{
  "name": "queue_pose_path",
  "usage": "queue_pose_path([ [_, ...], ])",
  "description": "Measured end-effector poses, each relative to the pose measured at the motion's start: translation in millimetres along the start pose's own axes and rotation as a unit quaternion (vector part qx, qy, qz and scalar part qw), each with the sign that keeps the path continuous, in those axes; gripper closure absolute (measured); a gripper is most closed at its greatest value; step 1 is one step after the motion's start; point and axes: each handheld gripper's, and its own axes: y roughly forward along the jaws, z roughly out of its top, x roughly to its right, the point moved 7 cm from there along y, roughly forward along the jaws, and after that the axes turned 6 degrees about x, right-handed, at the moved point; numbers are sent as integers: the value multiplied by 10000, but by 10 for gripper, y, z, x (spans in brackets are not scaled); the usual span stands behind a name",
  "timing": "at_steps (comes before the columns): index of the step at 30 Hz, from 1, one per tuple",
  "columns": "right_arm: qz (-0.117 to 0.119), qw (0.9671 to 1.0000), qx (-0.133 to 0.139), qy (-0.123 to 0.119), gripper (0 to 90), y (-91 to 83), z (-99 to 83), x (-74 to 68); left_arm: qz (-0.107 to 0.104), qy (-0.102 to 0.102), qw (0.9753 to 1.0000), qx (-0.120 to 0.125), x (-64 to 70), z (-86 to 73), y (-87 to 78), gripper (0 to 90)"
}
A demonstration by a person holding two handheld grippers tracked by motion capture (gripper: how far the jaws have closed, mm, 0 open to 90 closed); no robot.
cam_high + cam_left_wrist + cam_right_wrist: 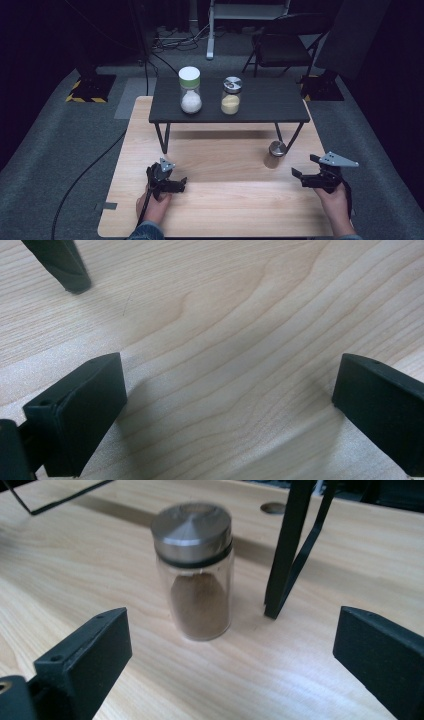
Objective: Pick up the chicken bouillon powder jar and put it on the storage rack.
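Fingers [95,655] spread, clear glass jar [196,575], steel lid, seemingly brown powder

Grey carpet [50,150] runs under the wooden table [225,210]; beyond its far edge, a dark folding chair [282,47] (unlit, mostly shadow) and cables [172,40].
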Motion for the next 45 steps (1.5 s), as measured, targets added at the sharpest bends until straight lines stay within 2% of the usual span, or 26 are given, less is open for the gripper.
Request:
queue_pose_path([
  [5,19,9998,-203,-66,19,76,-102,-32,0,1,10000,0,0,0,0,8],
  [13,12,9990,-438,38,18,176,-227,2,1,1,10000,1,0,0,0,8],
  [22,-25,9961,-875,98,18,278,-345,10,-5,0,10000,10,-4,1,5,8],
  [28,-73,9944,-1054,-30,18,327,-361,-23,-9,6,10000,6,-9,6,8,8],
  [29,-83,9928,-1191,-58,10,367,-379,-33,-10,9,10000,9,-9,5,8,8],
  [31,-124,9923,-1222,-181,0,382,-381,-62,-9,10,10000,8,-9,5,8,9],
  [45,-179,9922,-1222,-142,0,392,-378,-82,-8,4,10000,7,-8,4,7,9],
])
